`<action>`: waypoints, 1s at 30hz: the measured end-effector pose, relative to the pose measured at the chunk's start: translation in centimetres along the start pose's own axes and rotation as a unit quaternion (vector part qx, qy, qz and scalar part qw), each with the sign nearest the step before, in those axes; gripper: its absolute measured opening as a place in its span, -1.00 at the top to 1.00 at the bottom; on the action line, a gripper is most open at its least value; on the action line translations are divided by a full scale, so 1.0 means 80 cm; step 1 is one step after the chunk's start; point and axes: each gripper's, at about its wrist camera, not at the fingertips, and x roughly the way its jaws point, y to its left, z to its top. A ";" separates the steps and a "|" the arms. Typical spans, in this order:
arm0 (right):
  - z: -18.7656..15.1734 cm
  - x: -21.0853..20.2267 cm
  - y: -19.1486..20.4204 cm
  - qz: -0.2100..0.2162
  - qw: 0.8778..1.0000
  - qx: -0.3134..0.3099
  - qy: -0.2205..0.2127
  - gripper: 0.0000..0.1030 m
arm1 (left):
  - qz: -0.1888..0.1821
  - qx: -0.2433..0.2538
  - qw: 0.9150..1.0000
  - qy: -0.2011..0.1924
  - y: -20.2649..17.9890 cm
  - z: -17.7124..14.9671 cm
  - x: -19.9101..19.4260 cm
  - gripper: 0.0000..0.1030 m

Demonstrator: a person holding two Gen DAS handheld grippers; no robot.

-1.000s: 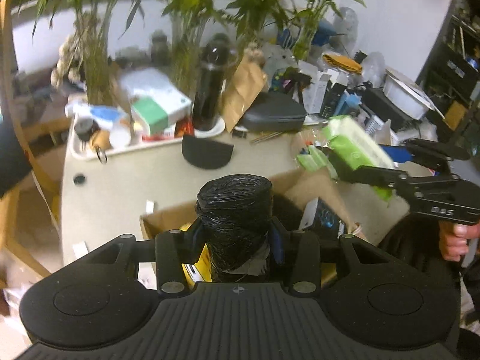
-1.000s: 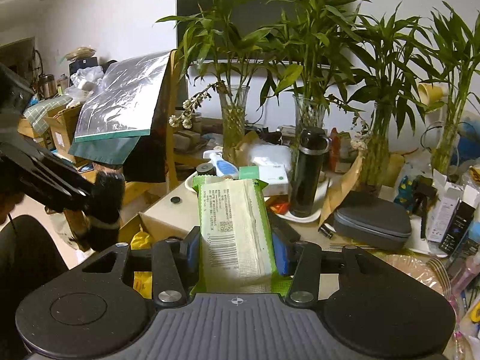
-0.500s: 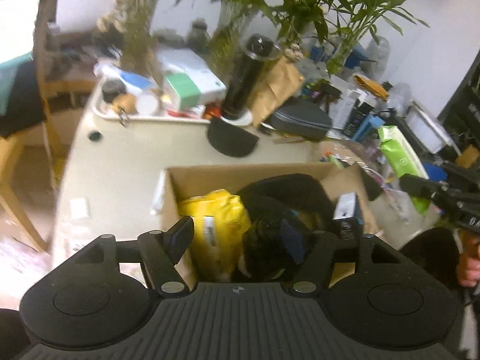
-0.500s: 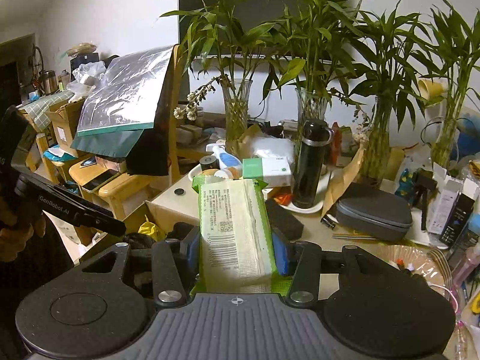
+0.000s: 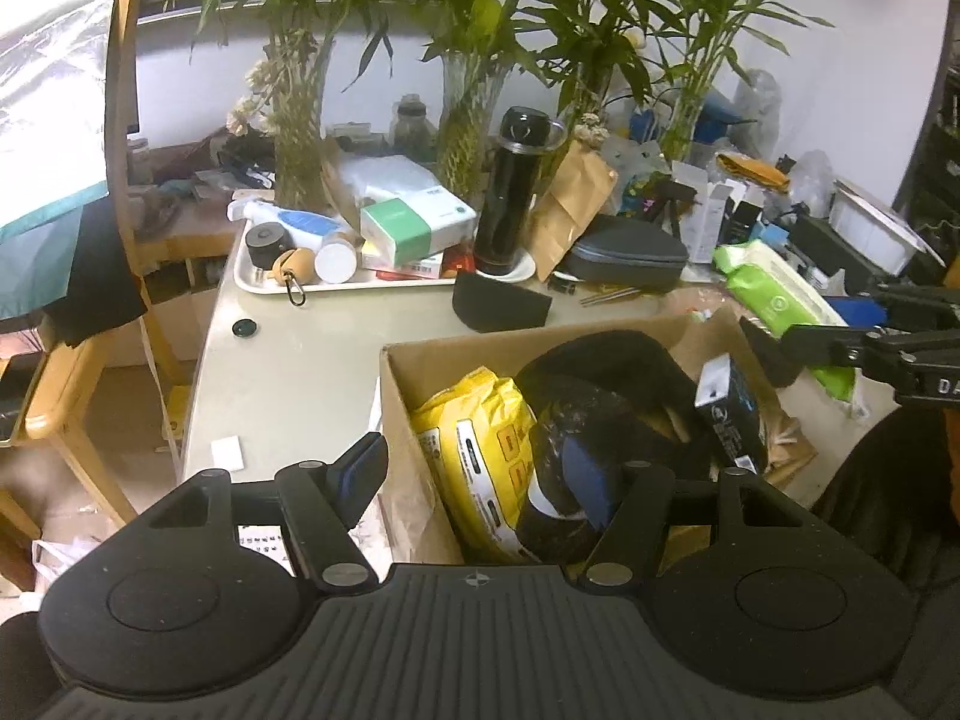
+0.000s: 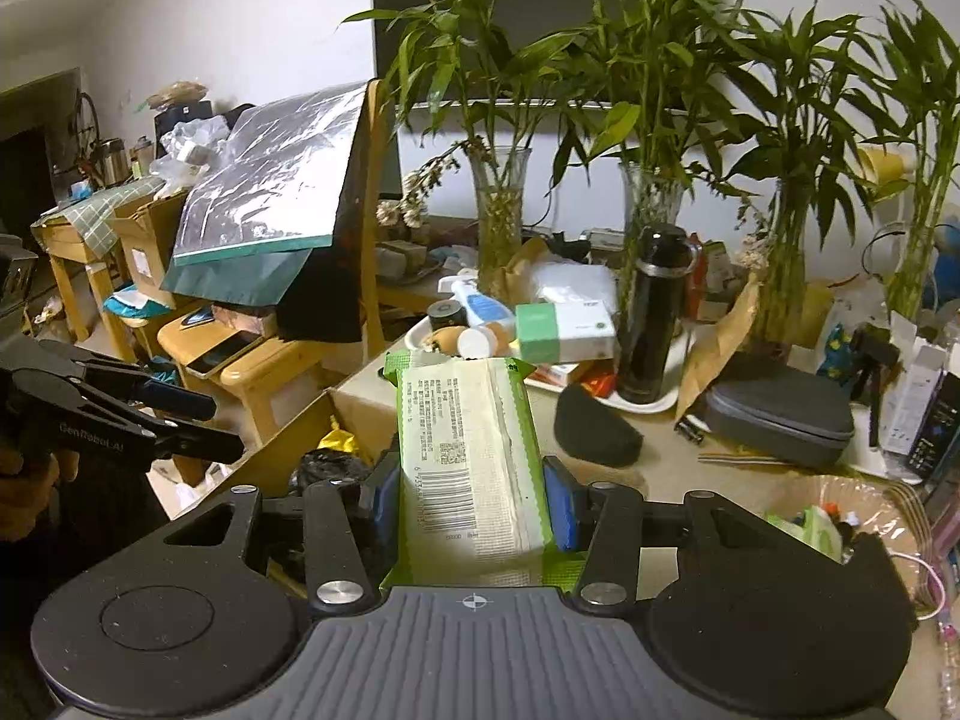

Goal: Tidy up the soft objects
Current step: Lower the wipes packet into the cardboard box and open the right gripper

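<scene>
A cardboard box (image 5: 414,420) stands on the beige table, holding a yellow pack (image 5: 480,450), a black cushion-like thing (image 5: 600,360) and a small black-and-blue carton (image 5: 729,408). A black plastic-wrapped roll (image 5: 558,480) lies inside, against the right finger of my left gripper (image 5: 474,468). That gripper is open, its jaws straddling the box's left wall and not clamping the roll. My right gripper (image 6: 474,492) is shut on a green wet-wipes pack (image 6: 468,432), held lengthwise just right of the box (image 6: 300,438). The pack (image 5: 774,294) also shows in the left wrist view.
Behind the box lie a black pouch (image 5: 498,303), a white tray (image 5: 252,282) of bottles and cartons, a tall black flask (image 5: 510,192) and a grey case (image 5: 630,252). Glass vases of bamboo line the back. A wooden chair (image 6: 264,360) stands left of the table.
My left gripper let go of the black roll, which now lies in the box, and its jaws stand wide. It moved down over the box. The right gripper still holds the wipes pack.
</scene>
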 end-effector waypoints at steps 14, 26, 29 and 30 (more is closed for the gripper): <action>0.010 0.028 0.024 0.000 1.000 -0.026 0.017 0.01 | 0.029 -0.001 1.000 0.006 0.005 0.001 0.012 -0.24; 0.033 0.046 0.016 0.001 1.000 -0.010 0.008 -0.18 | 0.029 0.010 0.999 0.011 0.000 0.012 0.020 -0.24; 0.023 0.068 0.024 -0.024 0.998 -0.035 0.045 -0.71 | 0.030 0.012 0.999 0.014 -0.004 0.011 0.020 -0.24; 0.020 0.068 0.025 -0.026 0.998 -0.039 0.044 -0.76 | 0.029 0.013 0.999 0.015 -0.005 0.010 0.019 -0.24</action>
